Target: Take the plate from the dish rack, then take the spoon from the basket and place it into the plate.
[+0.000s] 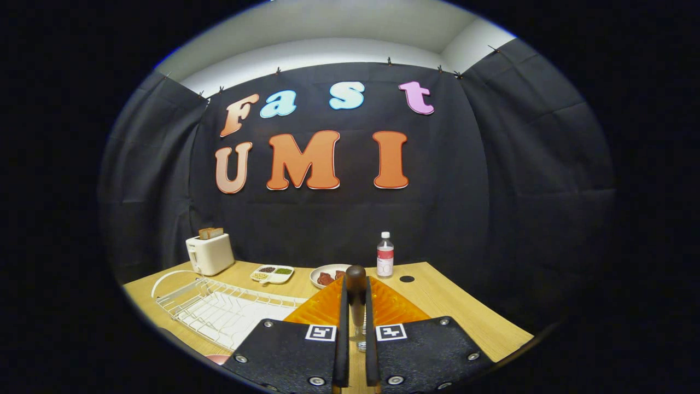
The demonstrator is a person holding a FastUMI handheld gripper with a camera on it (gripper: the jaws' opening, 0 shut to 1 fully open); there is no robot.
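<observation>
My gripper (356, 287) is shut on the spoon (355, 276). Its dark brown wooden handle stands up between the two fingers, with the rounded end poking out above the tips. Lower down, a shiny part of the spoon shows in the gap between the fingers. The orange ribbed plate (320, 312) lies on the wooden table right under and just ahead of the fingers, showing on both sides of them. The white wire dish rack (219, 309) sits to the left of the plate and holds no dishes.
At the back of the table (465, 317) stand a white toaster (209, 253) with bread, a sectioned white dish (272, 273), a bowl (327, 275) with dark red food, a water bottle (385, 255) and a small black disc (407, 278). A pink object's edge (219, 358) shows beside the left finger.
</observation>
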